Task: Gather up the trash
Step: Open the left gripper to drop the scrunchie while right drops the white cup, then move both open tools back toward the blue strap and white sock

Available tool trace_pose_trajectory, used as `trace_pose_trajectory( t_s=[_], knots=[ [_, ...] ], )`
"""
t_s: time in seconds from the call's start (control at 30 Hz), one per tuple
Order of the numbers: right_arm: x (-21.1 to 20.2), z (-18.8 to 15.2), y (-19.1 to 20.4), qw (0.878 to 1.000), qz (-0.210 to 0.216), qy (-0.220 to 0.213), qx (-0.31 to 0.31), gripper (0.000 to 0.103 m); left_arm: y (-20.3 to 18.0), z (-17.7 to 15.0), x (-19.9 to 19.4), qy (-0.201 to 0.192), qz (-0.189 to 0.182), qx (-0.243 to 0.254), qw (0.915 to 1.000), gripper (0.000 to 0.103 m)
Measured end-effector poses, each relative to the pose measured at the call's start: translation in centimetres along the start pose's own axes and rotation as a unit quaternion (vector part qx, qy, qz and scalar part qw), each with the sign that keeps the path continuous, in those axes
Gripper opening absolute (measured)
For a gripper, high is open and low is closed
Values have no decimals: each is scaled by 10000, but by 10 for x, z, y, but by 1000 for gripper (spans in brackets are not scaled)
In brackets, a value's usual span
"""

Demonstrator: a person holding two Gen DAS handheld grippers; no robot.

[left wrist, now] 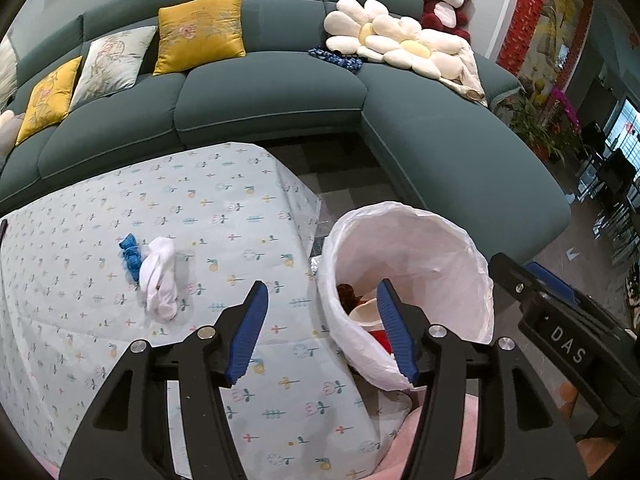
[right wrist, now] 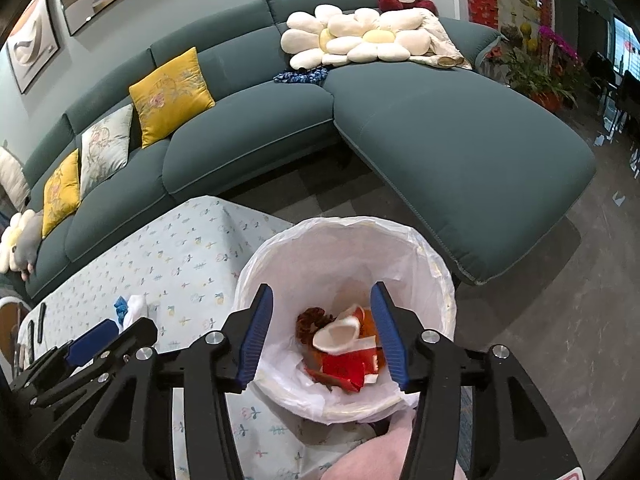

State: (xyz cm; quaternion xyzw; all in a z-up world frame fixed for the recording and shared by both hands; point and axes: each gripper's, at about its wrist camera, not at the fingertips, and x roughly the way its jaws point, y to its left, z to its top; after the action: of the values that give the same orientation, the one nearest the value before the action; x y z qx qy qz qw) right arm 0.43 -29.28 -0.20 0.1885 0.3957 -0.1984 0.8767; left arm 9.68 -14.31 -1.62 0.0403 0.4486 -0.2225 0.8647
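Observation:
A bin lined with a white bag (left wrist: 432,240) (right wrist: 280,264) stands beside the table. Inside lie a white cup (right wrist: 336,334), red wrappers (right wrist: 344,370) and a brown scrap (right wrist: 310,320). My right gripper (right wrist: 322,294) is open and empty, right above the bin mouth. My left gripper (left wrist: 322,290) is open and empty, over the table's right edge and the bin rim. A crumpled white tissue (left wrist: 160,284) (right wrist: 136,306) and a blue scrap (left wrist: 130,256) (right wrist: 120,307) lie on the table, left of my left gripper.
The table wears a floral cloth (left wrist: 224,216) (right wrist: 180,248). A teal corner sofa (left wrist: 272,92) (right wrist: 440,136) with cushions and a plush bear (left wrist: 444,0) runs behind. Dark slim objects (right wrist: 40,320) lie at the table's left end. Potted plants (right wrist: 540,68) stand at right.

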Motion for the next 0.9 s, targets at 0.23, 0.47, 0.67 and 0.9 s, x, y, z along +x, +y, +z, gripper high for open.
trace_pose_trajectory(
  t_s=[0.23,0.47,0.67,0.9],
  knots=[
    [-6,-6,27,9997,40,-22,-237,61,21,-3,-8,-45,96,-145,9998,54],
    [-5,-12,51,9990,82,45,-431,63,43,-6,-16,-111,181,-320,9993,55],
    [-4,-19,70,9980,129,109,-616,69,69,-13,-20,-141,297,-527,9981,58],
    [0,-28,98,9963,151,143,-830,74,105,-21,-22,-119,500,-774,9957,58]
  ],
)
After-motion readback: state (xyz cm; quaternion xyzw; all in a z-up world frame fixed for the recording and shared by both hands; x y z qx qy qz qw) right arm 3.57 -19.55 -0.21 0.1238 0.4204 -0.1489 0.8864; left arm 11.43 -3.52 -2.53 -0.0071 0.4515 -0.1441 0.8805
